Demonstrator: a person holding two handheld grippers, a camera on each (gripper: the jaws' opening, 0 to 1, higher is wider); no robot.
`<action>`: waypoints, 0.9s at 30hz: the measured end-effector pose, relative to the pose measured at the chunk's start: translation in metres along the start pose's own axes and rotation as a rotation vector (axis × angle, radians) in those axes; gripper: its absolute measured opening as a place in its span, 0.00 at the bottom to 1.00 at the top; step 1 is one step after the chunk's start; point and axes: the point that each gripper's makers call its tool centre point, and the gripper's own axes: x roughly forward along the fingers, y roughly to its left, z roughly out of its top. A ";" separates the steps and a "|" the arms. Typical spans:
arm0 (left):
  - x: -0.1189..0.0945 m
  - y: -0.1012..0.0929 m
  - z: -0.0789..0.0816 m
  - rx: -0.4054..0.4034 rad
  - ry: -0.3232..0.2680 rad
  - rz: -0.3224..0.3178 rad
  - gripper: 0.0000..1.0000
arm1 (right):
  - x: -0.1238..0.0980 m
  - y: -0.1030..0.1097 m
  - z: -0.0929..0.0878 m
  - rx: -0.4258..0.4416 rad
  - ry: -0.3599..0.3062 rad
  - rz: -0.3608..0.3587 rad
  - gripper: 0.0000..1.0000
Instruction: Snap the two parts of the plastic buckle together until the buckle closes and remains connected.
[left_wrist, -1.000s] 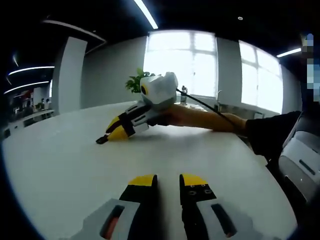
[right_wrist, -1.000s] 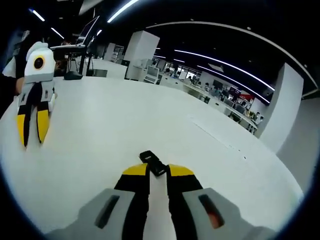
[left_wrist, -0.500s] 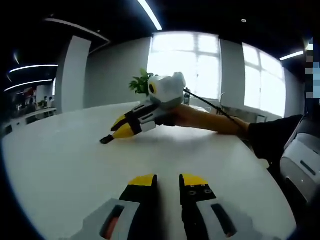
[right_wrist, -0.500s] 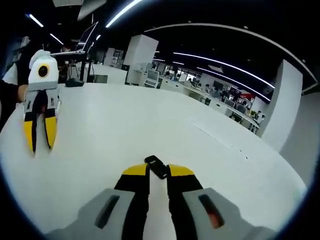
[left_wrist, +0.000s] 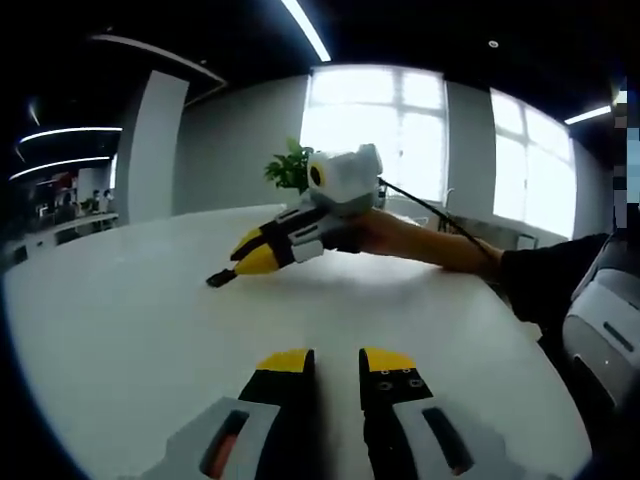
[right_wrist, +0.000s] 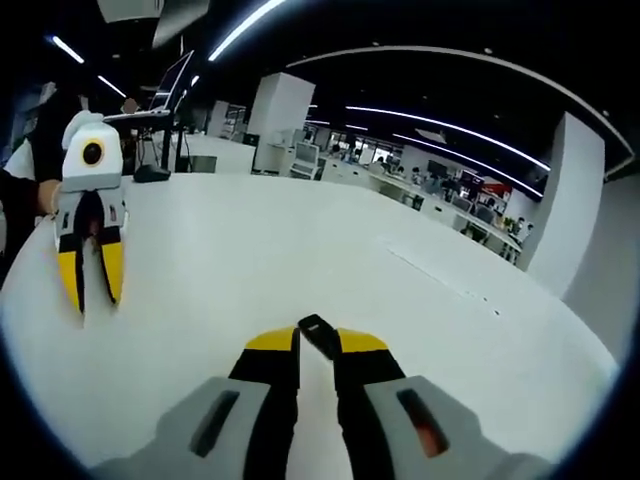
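Your left tool (right_wrist: 91, 282) hangs over the white table (right_wrist: 250, 260), jaws spread, gripping nothing. Your right tool (right_wrist: 318, 340) pinches a black buckle part (right_wrist: 320, 335) at its yellow tips, lifted just above the table.

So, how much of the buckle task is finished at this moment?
Done: the right gripper has pinched one black buckle piece and holds it above the white table. In hand: nothing for the left gripper, its jaws apart. Left: a second part, which I cannot see, and the snap.
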 end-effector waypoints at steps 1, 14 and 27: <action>0.000 0.000 0.000 0.001 0.001 0.001 0.17 | 0.000 0.000 0.000 0.003 0.002 -0.001 0.12; -0.007 0.009 0.004 0.000 -0.003 0.047 0.17 | -0.003 0.010 0.003 0.016 0.017 0.024 0.12; -0.021 0.024 0.013 0.028 0.002 0.142 0.17 | -0.009 0.029 0.014 0.016 0.022 0.065 0.13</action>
